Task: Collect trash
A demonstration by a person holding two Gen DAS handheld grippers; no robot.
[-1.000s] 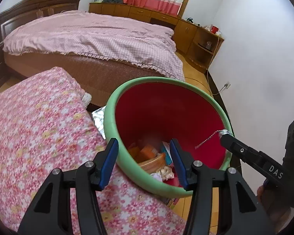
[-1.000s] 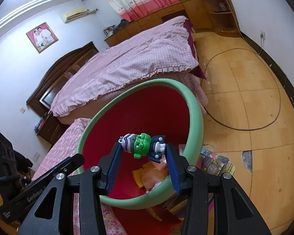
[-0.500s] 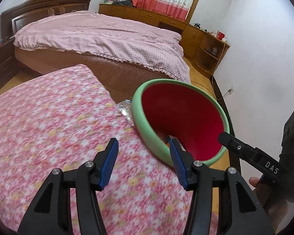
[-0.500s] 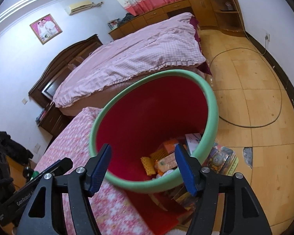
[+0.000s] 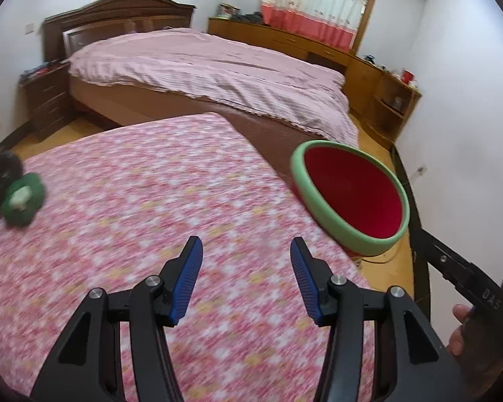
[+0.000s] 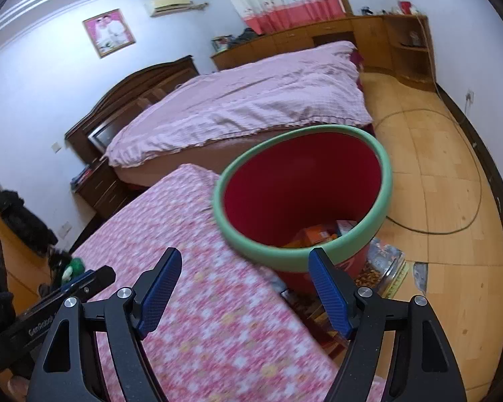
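Note:
A red bin with a green rim (image 5: 352, 197) stands off the right edge of the pink floral table (image 5: 134, 234); in the right wrist view the bin (image 6: 301, 194) shows orange and white wrappers (image 6: 318, 234) at its bottom. My left gripper (image 5: 246, 281) is open and empty above the tablecloth. My right gripper (image 6: 244, 291) is open and empty, just in front of the bin's near rim. A green and white object (image 5: 21, 199) lies at the table's far left edge beside something black; it also shows in the right wrist view (image 6: 72, 268).
A bed with a pink checked cover (image 5: 218, 70) stands behind the table. Wooden cabinets (image 5: 379, 80) line the far wall. Packets (image 6: 382, 268) lie on the wooden floor by the bin's base. A cable (image 6: 466, 174) loops across the floor.
My right gripper opened and the green toy figure it held is gone from its jaws. Both grippers drew back from the bin over the table; the left swung left.

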